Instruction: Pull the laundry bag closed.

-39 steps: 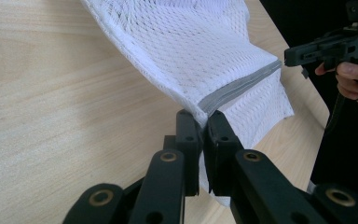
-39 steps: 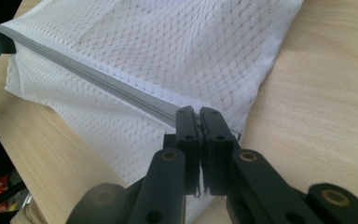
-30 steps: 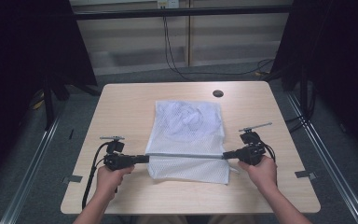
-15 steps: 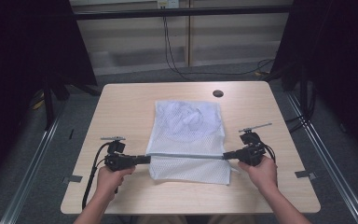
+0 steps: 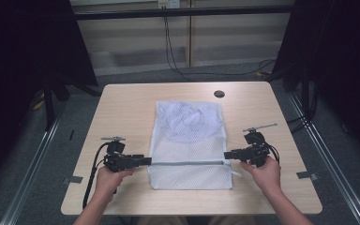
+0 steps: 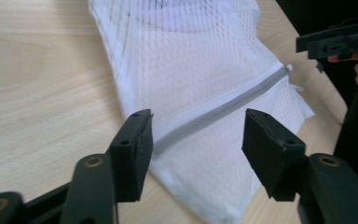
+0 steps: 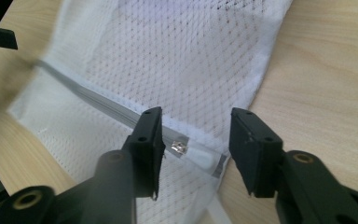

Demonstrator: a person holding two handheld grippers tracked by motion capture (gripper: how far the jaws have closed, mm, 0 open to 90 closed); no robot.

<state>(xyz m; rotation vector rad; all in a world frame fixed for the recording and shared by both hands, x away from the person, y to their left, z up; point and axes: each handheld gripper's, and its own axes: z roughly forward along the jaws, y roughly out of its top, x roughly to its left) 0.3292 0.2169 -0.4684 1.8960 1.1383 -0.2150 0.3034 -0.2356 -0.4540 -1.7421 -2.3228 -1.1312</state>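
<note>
Wooden table [image 5: 122, 101] seen from above; a white mesh laundry bag [image 5: 190, 140] lies flat mid-table w/ a grey zipper [image 5: 187, 163] running across near my edge; a pale rounded garment shows through the mesh at the far end.

Far left: my left gripper [image 5: 146, 161] sits at the zip's left end; its jaws have just been opening and now stand apart; in the left gripper view the bag edge & zip end [image 6: 168, 138] lie between the pads w/o being pinched.

Centre: the bag looks light, soft, floppy; thin mesh, prob. snags easily & will sag if lifted from one point; the zipper tape is the firmest line, so I'd take hold there or at a hemmed corner, both ends at once.

Right: my right gripper [image 5: 227, 155] is at the zip's other end; jaws also just been opening, now apart; in the right gripper view the small metal slider [image 7: 179, 146] & white pull tab [image 7: 203, 157] lie loose between the pads.

No brand, label or readable writing visible.
</note>
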